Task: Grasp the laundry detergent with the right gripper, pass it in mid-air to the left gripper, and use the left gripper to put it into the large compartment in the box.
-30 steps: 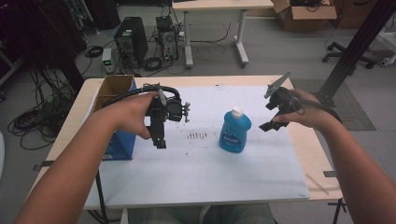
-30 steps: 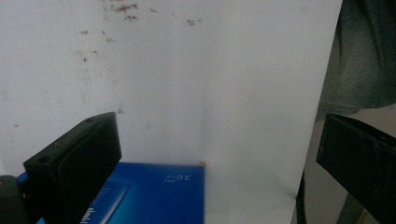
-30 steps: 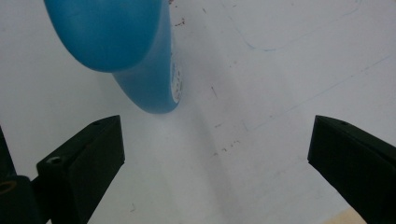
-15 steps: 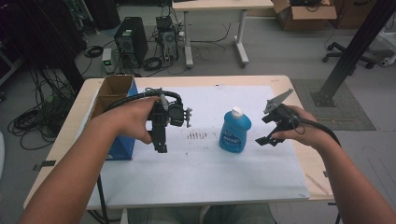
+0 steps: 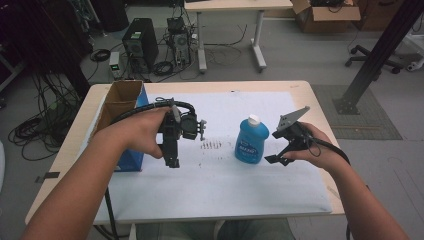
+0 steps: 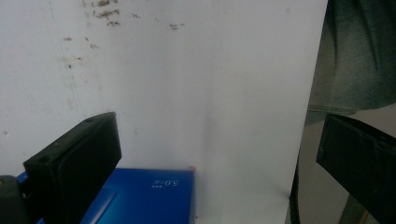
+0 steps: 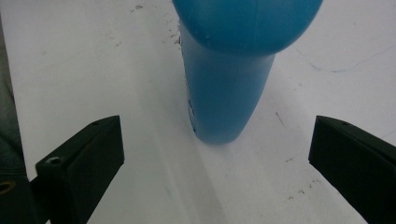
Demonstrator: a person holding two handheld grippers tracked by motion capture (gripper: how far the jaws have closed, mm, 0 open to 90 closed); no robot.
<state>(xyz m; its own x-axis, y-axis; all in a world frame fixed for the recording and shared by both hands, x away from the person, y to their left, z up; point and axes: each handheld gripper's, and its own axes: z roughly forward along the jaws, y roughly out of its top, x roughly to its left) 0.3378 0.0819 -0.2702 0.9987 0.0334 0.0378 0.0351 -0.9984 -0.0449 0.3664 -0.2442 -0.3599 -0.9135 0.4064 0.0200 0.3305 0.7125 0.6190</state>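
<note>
Open cardboard box with blue sides sits at the table's left edge; its inside is too shadowed to tell contents. The blue bottle, white-capped and labelled, stands upright near the middle of the white sheet, plump body over a narrower base in my right gripper view. My right gripper sits just beside it, jaws spread wide and empty, bottle ahead between them, untouched; my left gripper hangs by the box, jaws wide, holding nothing.
</note>
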